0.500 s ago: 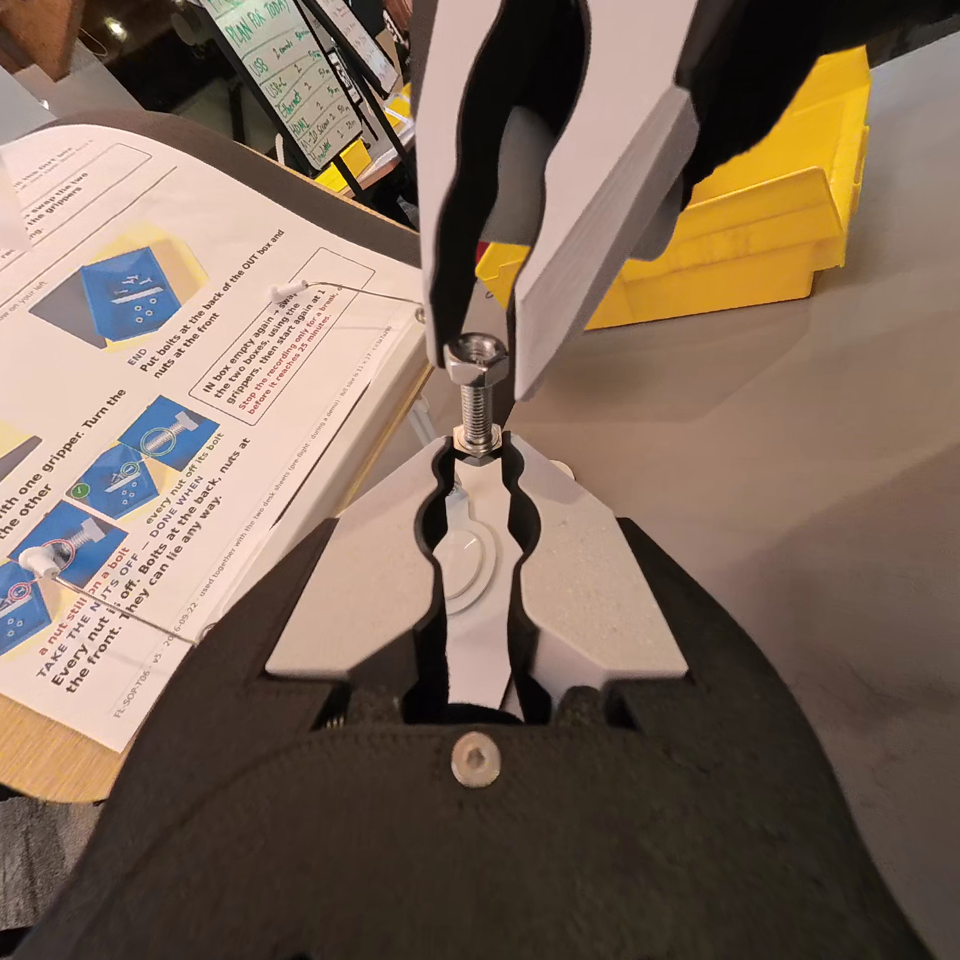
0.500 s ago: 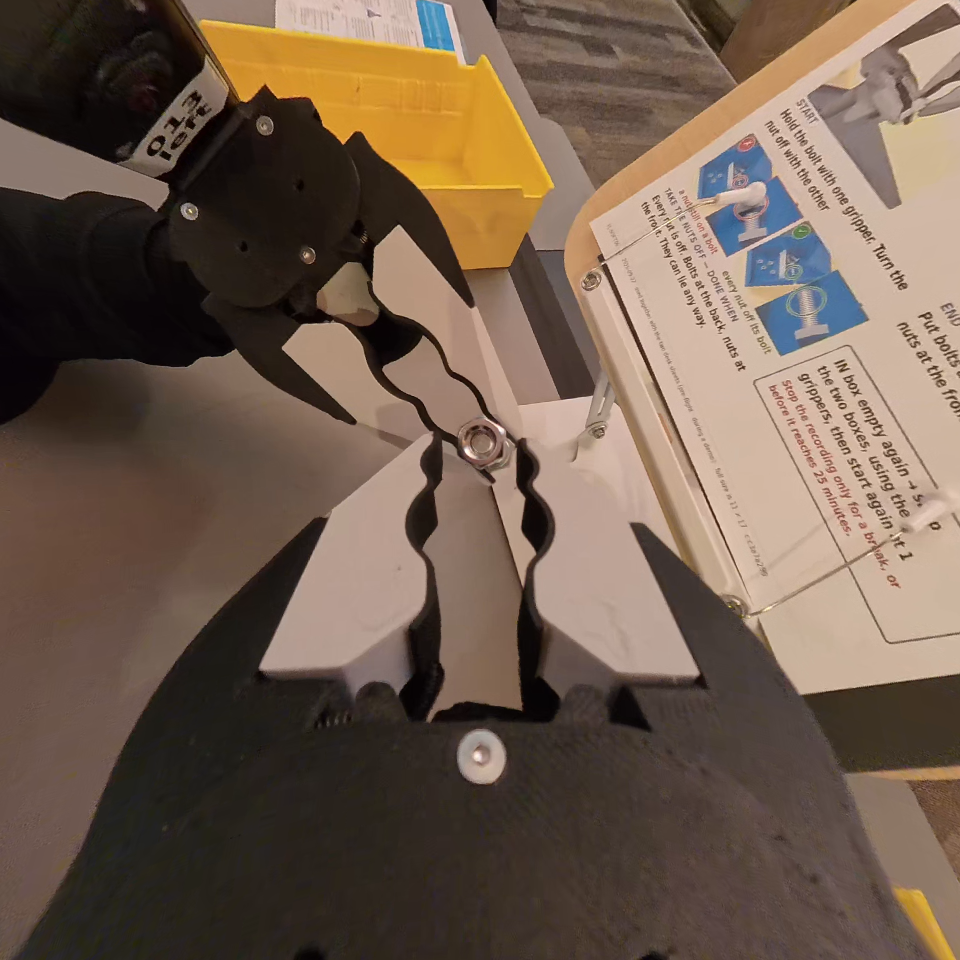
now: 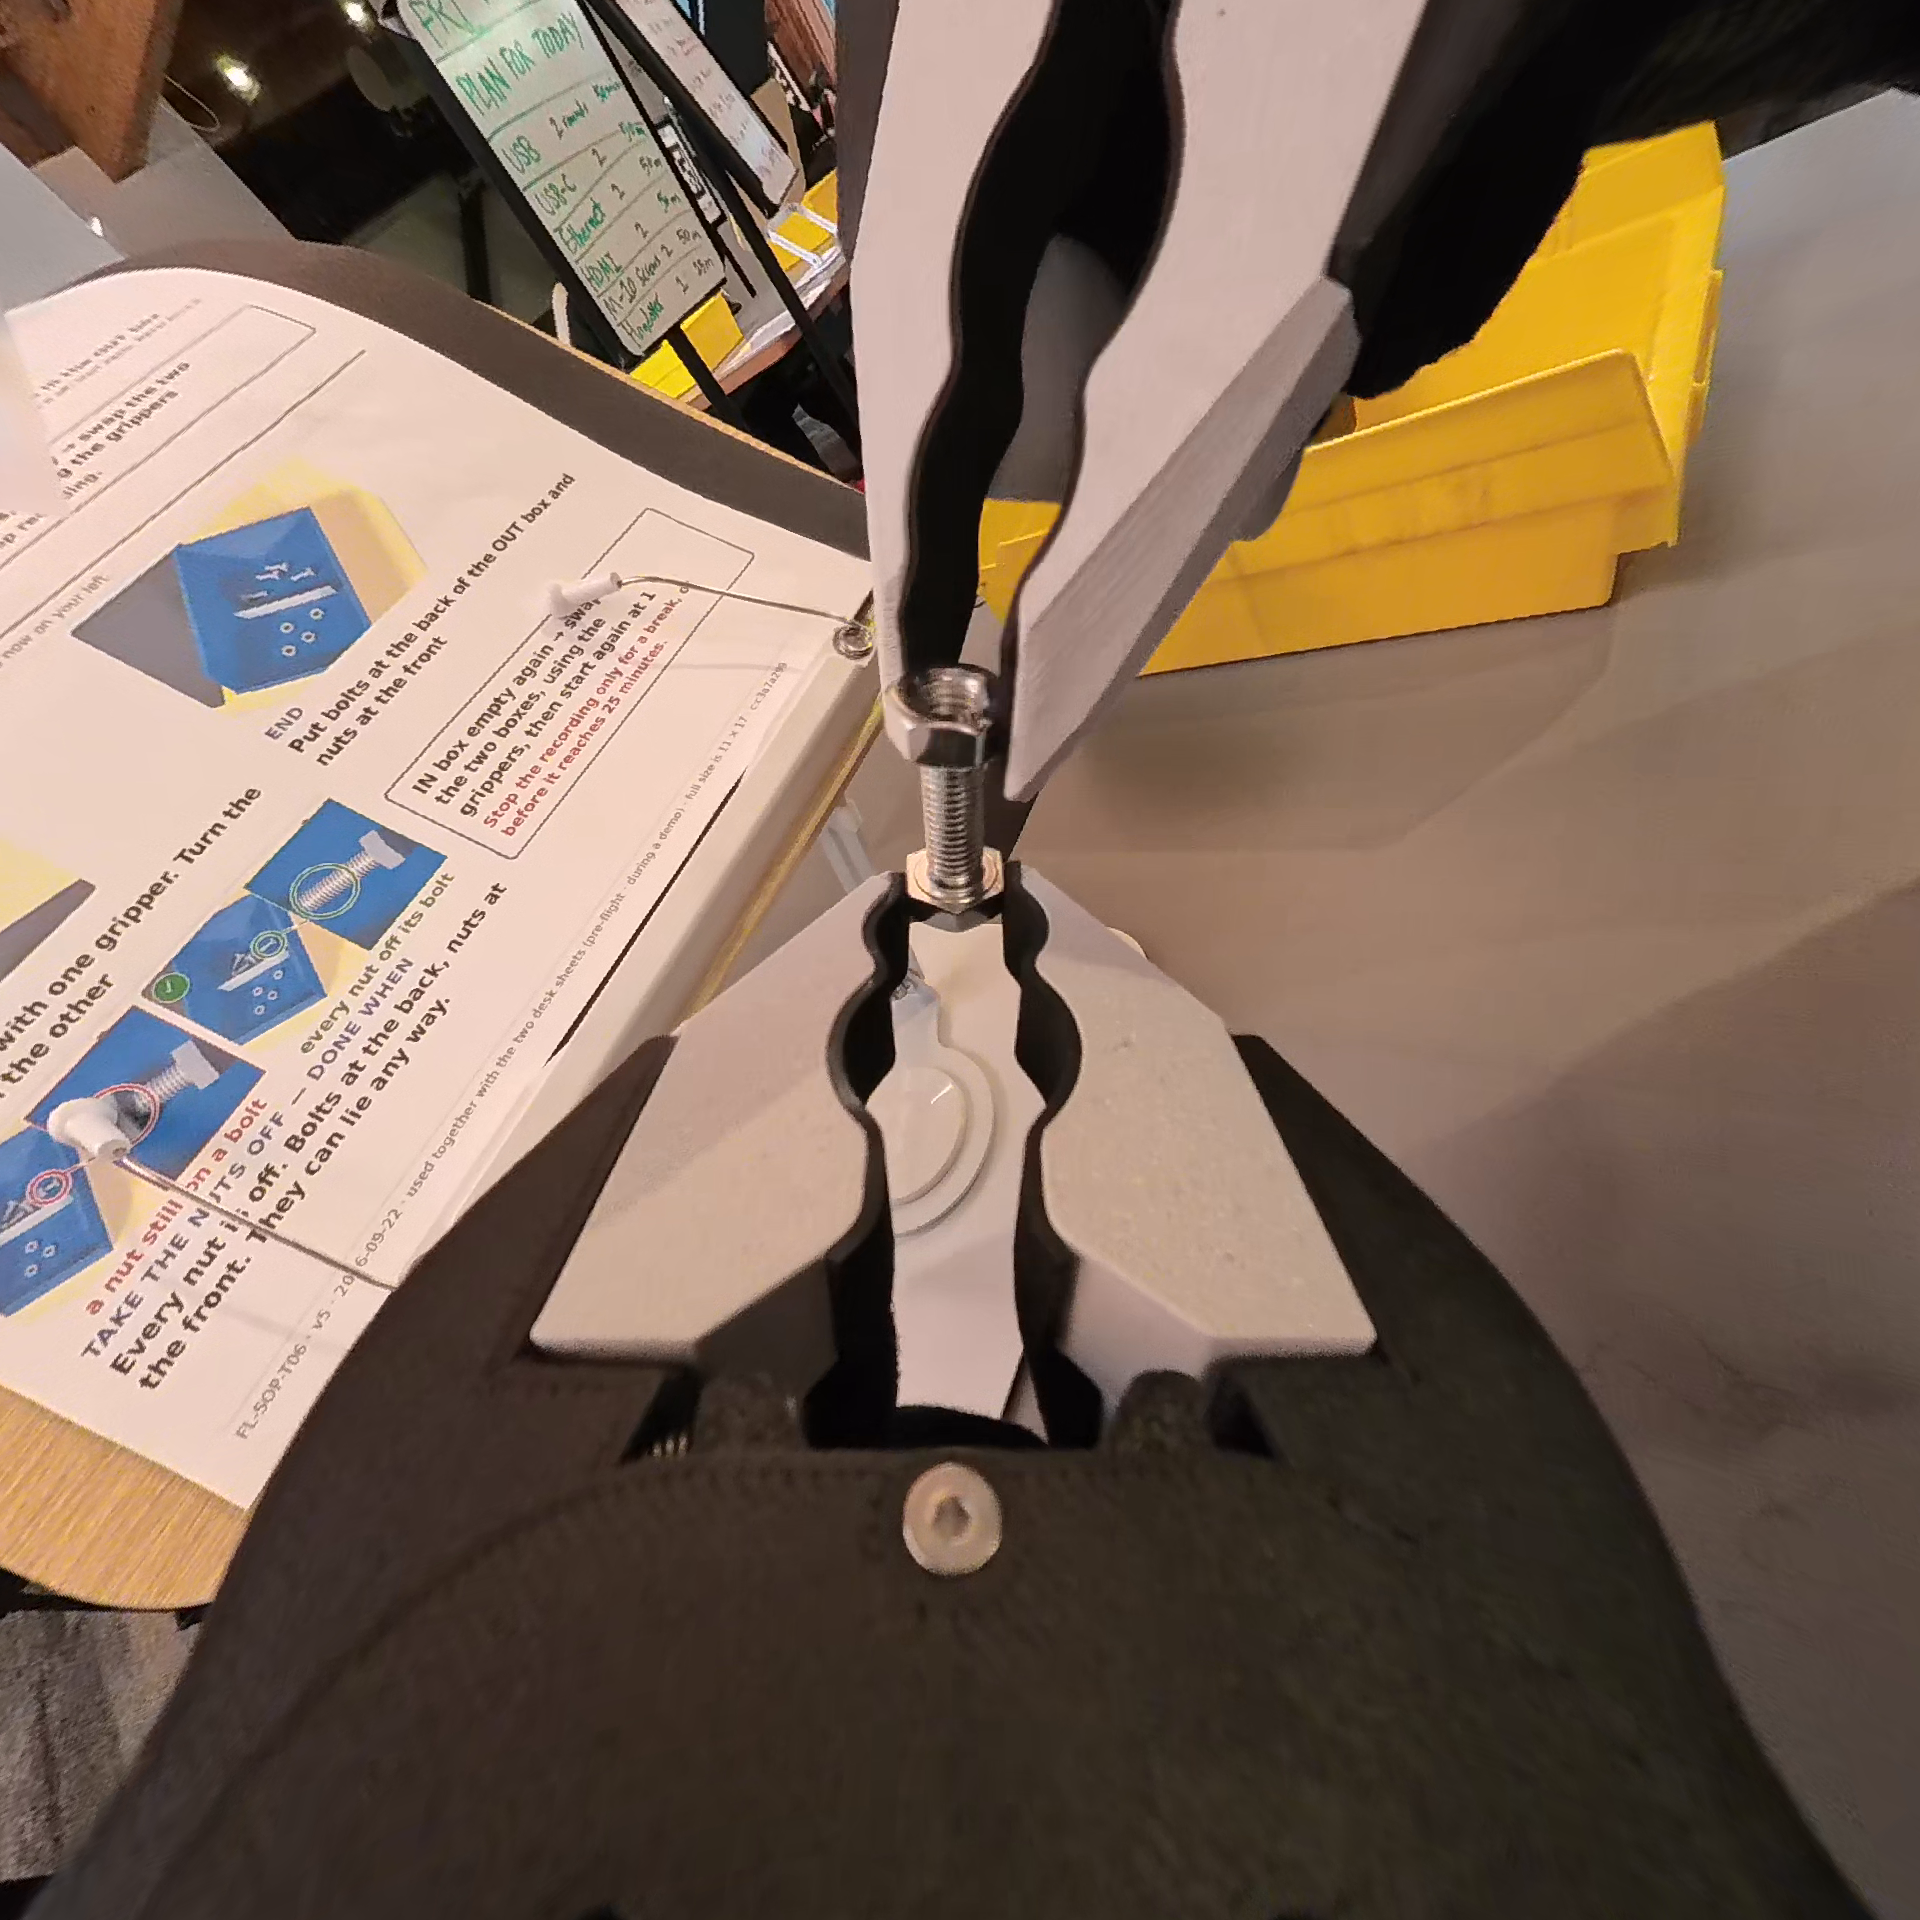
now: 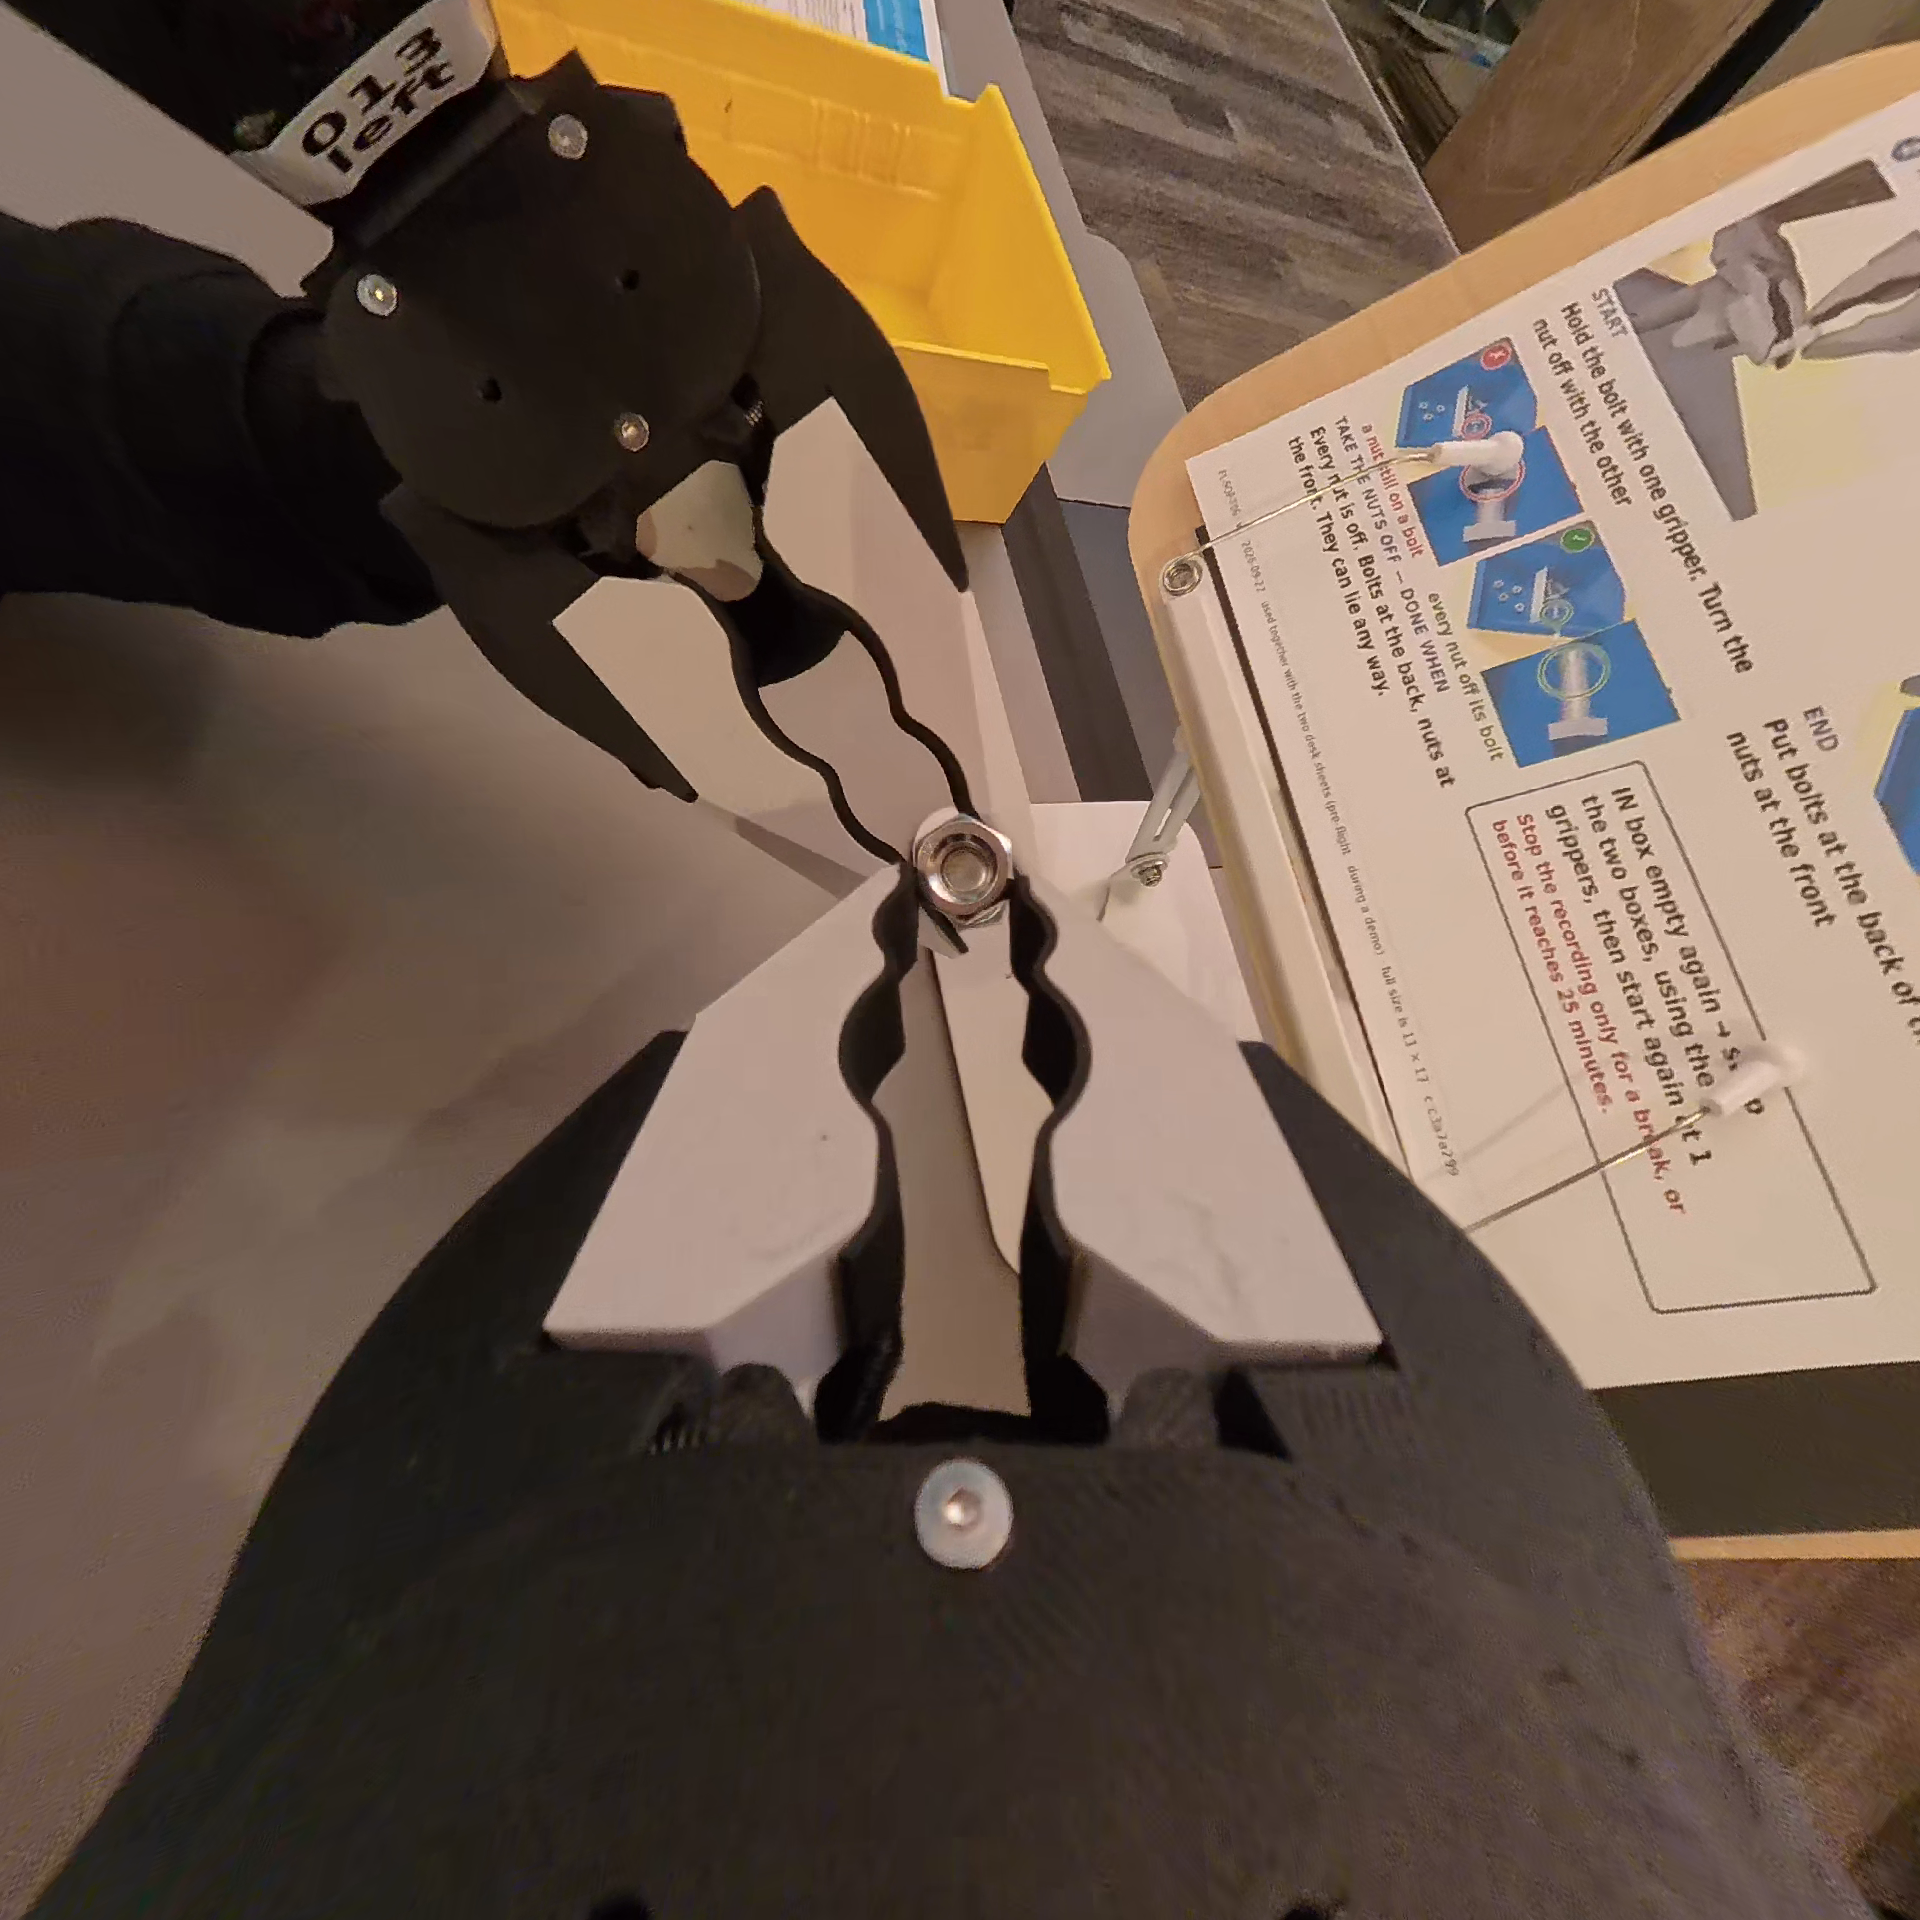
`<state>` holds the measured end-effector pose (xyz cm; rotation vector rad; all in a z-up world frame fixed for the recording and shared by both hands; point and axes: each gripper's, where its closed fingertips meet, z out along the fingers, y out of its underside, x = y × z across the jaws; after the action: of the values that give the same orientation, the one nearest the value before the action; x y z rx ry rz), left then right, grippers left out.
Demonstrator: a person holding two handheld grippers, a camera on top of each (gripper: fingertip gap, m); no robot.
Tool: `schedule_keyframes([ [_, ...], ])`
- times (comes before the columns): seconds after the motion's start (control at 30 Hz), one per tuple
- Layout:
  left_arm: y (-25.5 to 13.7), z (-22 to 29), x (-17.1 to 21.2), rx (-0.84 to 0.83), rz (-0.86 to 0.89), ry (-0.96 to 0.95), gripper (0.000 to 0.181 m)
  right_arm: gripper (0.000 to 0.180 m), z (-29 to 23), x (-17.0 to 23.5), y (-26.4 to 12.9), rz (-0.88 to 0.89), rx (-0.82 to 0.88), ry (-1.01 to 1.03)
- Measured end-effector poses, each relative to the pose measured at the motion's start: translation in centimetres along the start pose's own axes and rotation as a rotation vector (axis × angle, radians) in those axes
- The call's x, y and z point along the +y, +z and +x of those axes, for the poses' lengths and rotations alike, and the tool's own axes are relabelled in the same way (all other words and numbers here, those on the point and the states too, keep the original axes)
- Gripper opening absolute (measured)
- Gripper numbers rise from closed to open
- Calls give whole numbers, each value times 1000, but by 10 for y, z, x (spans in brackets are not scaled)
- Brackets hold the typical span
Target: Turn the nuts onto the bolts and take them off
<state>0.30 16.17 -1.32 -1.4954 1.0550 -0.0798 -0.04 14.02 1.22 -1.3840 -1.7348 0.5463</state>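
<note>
A silver bolt [image 3: 948,821] is held in the air between my two grippers. My left gripper [image 3: 951,906] is shut on the bolt's hex head [image 3: 951,894]. The threaded shaft points away from it. My right gripper [image 3: 956,740] comes down from above and is shut on a hex nut [image 3: 938,717] at the bolt's far end. In the right wrist view I look down on the nut [image 4: 961,868], which sits between my right gripper's [image 4: 961,906] tips. The left gripper [image 4: 904,842] reaches in from the upper left, held by a black-gloved hand.
A yellow bin [image 3: 1455,520] stands on the grey table [image 3: 1558,1091] behind the grippers, and shows in the right wrist view [image 4: 883,208] too. A tilted wooden board with a clipped instruction sheet [image 3: 364,831] [image 4: 1558,831] stands close beside them. A whiteboard [image 3: 582,177] is farther back. Both grippers' tips are close together, under 4 cm apart.
My right gripper has twisted slightly around the bolt's axis with the nut in it. My left gripper holds the bolt head in about the same place.
</note>
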Motion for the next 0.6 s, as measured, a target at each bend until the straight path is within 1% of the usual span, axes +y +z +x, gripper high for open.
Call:
schedule_keyframes([
  [0.17, 0, 3, 0, 13, -6, 10, 16, 15, -1, 4, -1, -15, 1, -62],
  [0.33, 2, 9, 1, 35, -21, 31, 16, 15, -5, 10, -3, -64, 26, -201],
  [0.5, 2, 9, 2, 39, -28, 34, 16, 15, -4, 13, -3, -83, 46, -251],
  [0.6, 2, 10, 2, 47, -30, 37, 16, 15, -4, 15, -3, -107, 72, -338],
])
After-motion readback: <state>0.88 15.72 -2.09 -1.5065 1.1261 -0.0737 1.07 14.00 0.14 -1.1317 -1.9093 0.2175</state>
